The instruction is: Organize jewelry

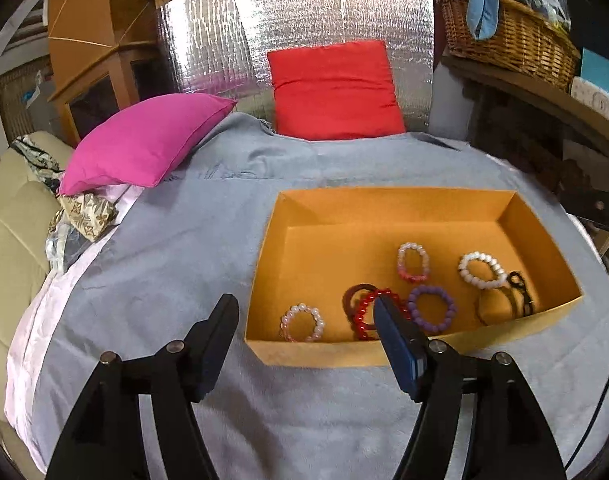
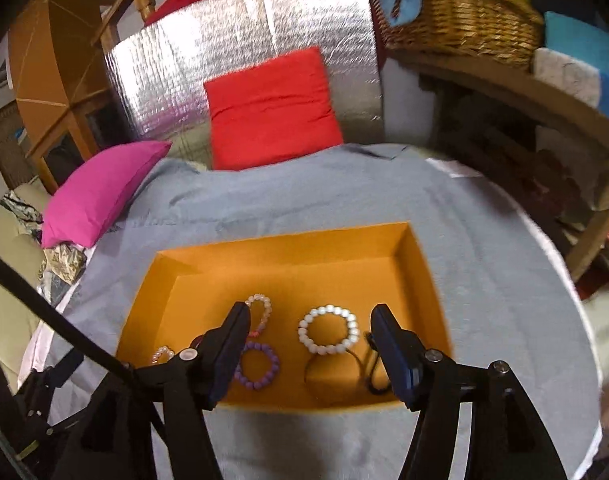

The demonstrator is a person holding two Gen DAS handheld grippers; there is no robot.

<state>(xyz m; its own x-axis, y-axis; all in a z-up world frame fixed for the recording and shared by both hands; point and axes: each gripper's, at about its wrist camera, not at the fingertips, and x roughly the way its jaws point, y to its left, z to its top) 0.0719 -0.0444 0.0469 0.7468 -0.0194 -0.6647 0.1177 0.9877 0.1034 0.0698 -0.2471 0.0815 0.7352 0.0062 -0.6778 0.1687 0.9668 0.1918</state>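
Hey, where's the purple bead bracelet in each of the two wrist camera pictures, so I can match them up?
Left wrist: purple bracelet lies in the orange box, lower right of centre, just right of the near gripper finger.
Right wrist: purple bracelet lies in the box's near part, lower left of centre, beside the left-hand finger.
Shared landmark: the white bracelet, up and to the right of it in both.

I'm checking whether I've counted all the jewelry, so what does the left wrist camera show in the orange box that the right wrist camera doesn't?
Only the left wrist view shows the red bead bracelet and the dark hair tie beside it. Only the right wrist view shows the white bead bracelet lying between the open fingers of the right gripper. Both show the orange box, the purple bead bracelet and the black cord; the left gripper is open too, holding nothing.
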